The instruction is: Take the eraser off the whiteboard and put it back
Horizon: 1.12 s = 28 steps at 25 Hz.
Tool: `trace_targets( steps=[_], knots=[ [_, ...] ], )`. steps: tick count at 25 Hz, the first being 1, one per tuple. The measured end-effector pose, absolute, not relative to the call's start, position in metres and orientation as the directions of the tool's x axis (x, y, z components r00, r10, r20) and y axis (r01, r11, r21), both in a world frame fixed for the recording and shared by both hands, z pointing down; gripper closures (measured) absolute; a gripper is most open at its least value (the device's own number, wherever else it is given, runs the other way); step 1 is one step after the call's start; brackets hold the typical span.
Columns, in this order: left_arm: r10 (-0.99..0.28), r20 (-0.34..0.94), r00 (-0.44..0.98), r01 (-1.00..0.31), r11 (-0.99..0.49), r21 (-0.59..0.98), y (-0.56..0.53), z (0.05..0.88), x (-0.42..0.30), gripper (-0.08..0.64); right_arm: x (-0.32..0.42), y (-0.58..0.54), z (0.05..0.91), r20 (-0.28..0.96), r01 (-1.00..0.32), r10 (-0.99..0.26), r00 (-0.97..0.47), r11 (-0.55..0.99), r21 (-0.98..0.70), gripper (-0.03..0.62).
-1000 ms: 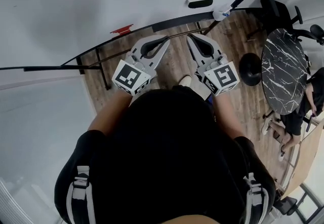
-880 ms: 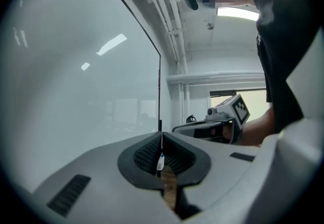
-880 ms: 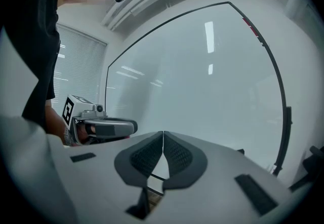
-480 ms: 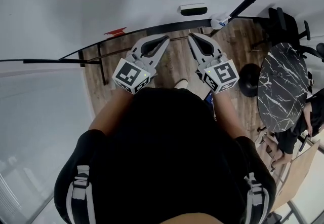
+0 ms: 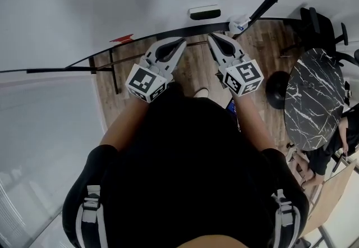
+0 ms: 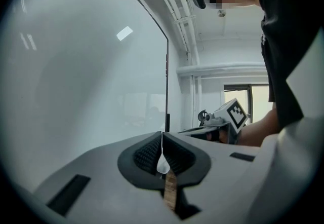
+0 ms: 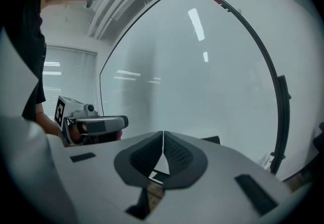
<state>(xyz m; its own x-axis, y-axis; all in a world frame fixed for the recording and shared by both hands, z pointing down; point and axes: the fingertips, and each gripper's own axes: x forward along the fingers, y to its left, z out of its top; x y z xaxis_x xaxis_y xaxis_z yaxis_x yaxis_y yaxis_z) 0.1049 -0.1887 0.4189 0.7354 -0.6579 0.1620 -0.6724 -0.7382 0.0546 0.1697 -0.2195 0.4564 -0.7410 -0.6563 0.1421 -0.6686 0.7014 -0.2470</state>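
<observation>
The eraser (image 5: 205,12), a dark block with a pale top, sticks to the whiteboard (image 5: 112,0) just above its black lower frame. My left gripper (image 5: 182,42) is shut and empty, its tips a little below and left of the eraser. Also shut and empty, my right gripper (image 5: 212,37) sits just below the eraser, apart from it. The left gripper view has the closed left gripper (image 6: 162,134) facing the board (image 6: 76,66), with the right gripper's cube beside it. In the right gripper view, the closed right gripper (image 7: 163,133) also faces the board (image 7: 202,76).
A small red item (image 5: 122,38) lies on the board's lower frame at the left, a white and blue item (image 5: 238,21) at the right. A round black marble table (image 5: 314,95) and a seated person stand to the right on the wooden floor.
Both grippers have moved closer to the whiteboard's lower frame. The eraser now lies lower and more to the left in the head view. Both stay shut.
</observation>
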Motion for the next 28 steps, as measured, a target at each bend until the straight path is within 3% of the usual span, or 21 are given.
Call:
trace_targets(
  steps=[16, 22, 28],
  knots=[
    [-0.655, 0.144, 0.742, -0.665, -0.746, 0.032, -0.244, 0.442, 0.106, 0.555, 0.179, -0.276, 0.509, 0.161, -0.664, -0.749, -0.643, 0.441, -0.604, 0.576],
    [-0.633, 0.132, 0.763, -0.642, -0.765, 0.042, -0.256, 0.445, 0.106, 0.555, 0.185, -0.29, 0.533, 0.202, -0.643, -0.79, -0.579, 0.29, -0.709, 0.456],
    [-0.597, 0.128, 0.792, -0.606, -0.794, 0.046, -0.266, 0.443, 0.105, 0.555, 0.191, -0.31, 0.54, 0.111, -0.451, -0.844, -0.525, 0.166, -0.877, 0.309]
  ],
)
